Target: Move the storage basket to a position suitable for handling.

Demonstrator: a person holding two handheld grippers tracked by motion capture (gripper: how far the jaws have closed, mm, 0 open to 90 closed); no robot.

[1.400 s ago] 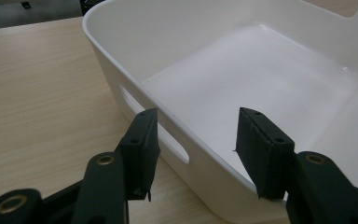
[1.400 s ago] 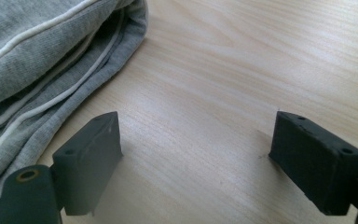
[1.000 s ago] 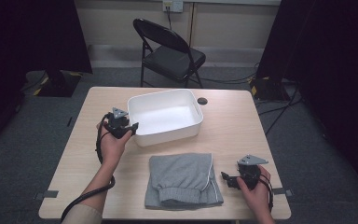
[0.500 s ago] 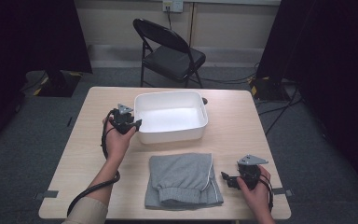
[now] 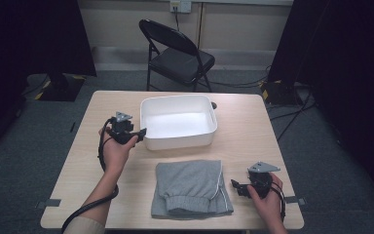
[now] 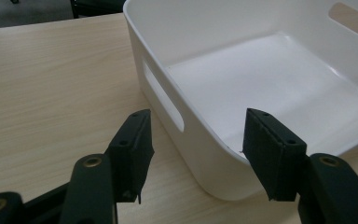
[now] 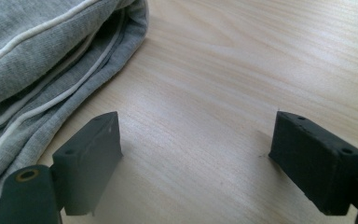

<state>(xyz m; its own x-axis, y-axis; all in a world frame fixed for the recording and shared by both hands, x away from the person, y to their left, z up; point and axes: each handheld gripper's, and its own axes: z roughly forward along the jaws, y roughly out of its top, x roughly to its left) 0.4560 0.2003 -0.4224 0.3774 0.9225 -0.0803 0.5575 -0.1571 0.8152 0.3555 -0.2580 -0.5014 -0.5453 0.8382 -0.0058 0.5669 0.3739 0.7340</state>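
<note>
Left gripper (image 6: 193, 154): jaws apart, straddling the near wall of the tub (image 6: 205, 154) at its corner, pads not pressing on it. They have just been opening, with the wall between them. In the high view the left gripper (image 5: 139, 132) sits at the tub's (image 5: 177, 142) left edge, centre of the frame.

Right gripper (image 7: 196, 158): jaws wide apart over bare table (image 7: 242, 65), nothing between them. The folded grey shorts (image 7: 42, 60) lie in the upper left of that frame, just beside the left jaw, not touching. In the high view the right gripper (image 5: 237, 187) rests lower right, beside the shorts (image 5: 191, 187), which lie below the tub, apart from it.

Risks, as judged:
- The tub looks light and empty. If the left jaws lift off at an angle, one may catch the rim and drag or tip it.
- The shorts are a loose stack. A pinch at the edge may take the top layer alone and unfold them.
- Tub and shorts are near; a low carry could snag on the rim.

View differences: the left gripper view shows the slot handle (image 6: 163, 95) in the tub's side wall and the gap at each pad, which the high view is too small to resolve. The right gripper view shows white piping (image 7: 37, 30) along the fabric layers. The high view alone gives the layout, plus a chair (image 5: 177, 56) behind the table (image 5: 253, 131).
</note>
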